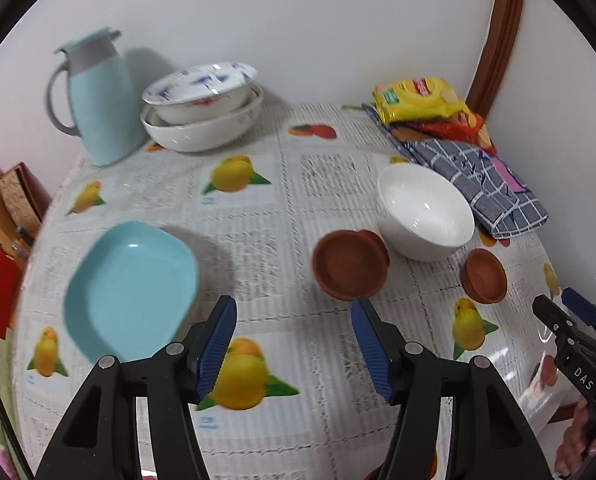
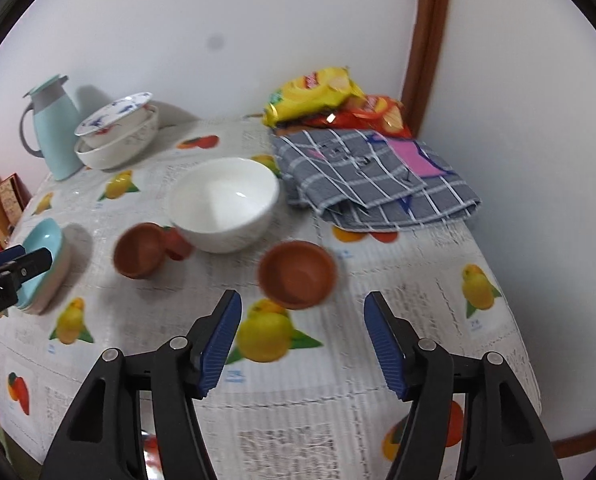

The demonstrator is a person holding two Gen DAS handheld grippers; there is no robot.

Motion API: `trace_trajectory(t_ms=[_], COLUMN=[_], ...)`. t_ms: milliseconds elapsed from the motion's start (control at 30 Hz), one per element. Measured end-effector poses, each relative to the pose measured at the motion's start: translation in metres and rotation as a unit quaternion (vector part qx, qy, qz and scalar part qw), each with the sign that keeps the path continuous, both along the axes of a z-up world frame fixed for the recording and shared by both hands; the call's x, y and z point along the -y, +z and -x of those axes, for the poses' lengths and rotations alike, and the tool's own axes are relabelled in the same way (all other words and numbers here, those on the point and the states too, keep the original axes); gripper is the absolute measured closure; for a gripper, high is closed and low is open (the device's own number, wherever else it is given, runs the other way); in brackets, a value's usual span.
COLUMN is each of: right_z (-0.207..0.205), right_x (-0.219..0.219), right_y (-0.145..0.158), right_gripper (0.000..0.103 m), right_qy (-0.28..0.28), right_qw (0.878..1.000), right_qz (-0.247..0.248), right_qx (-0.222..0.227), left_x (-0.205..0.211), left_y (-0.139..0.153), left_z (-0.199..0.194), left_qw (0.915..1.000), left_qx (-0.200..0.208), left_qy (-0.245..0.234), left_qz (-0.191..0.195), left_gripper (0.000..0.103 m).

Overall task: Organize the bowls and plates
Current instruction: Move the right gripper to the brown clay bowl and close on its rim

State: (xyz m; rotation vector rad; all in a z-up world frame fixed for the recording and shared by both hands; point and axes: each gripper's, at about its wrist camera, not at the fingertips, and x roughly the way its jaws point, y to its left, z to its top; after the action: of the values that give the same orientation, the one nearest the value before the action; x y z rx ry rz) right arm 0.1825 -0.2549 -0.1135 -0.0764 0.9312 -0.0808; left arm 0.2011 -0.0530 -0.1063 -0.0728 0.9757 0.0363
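Observation:
A turquoise square plate (image 1: 130, 288) lies on the fruit-print tablecloth at the left, just beyond my left gripper (image 1: 294, 308), which is open with nothing between its fingers. Ahead of it, a brown clay bowl (image 1: 348, 264) leans on a second one. A plain white bowl (image 1: 424, 212) stands to their right. A smaller brown bowl (image 2: 296, 274) sits just beyond my right gripper (image 2: 303, 300), also open and holding nothing. At the back left, a blue-patterned plate tops stacked white bowls (image 1: 202, 108).
A pale blue thermos jug (image 1: 94, 96) stands at the back left by the wall. Snack bags (image 1: 422, 100) and a folded grey checked cloth (image 1: 478, 184) fill the back right corner. Boxes (image 1: 2, 240) stand off the table's left edge.

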Motion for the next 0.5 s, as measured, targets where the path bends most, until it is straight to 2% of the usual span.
trace_trajectory(t_ms=[267, 500], right_z=[-0.029, -0.050], right_x=[0.034, 0.046], right_y=[-0.032, -0.055], right_gripper=[0.040, 0.040], right_qy=[-0.025, -0.032], right_qw=[0.999, 0.998], right_qz=[-0.025, -0.037], right_qx=[-0.029, -0.044], left_x=[0.006, 0.005], left_y=[-0.026, -0.050], left_z=[-0.030, -0.059], left_qw=[0.9997, 0.9989], left_qx=[-0.023, -0.041], left_qy=[0.002, 0.007], left_qz=[0.013, 0.023], left_gripper=[0.045, 0.045])
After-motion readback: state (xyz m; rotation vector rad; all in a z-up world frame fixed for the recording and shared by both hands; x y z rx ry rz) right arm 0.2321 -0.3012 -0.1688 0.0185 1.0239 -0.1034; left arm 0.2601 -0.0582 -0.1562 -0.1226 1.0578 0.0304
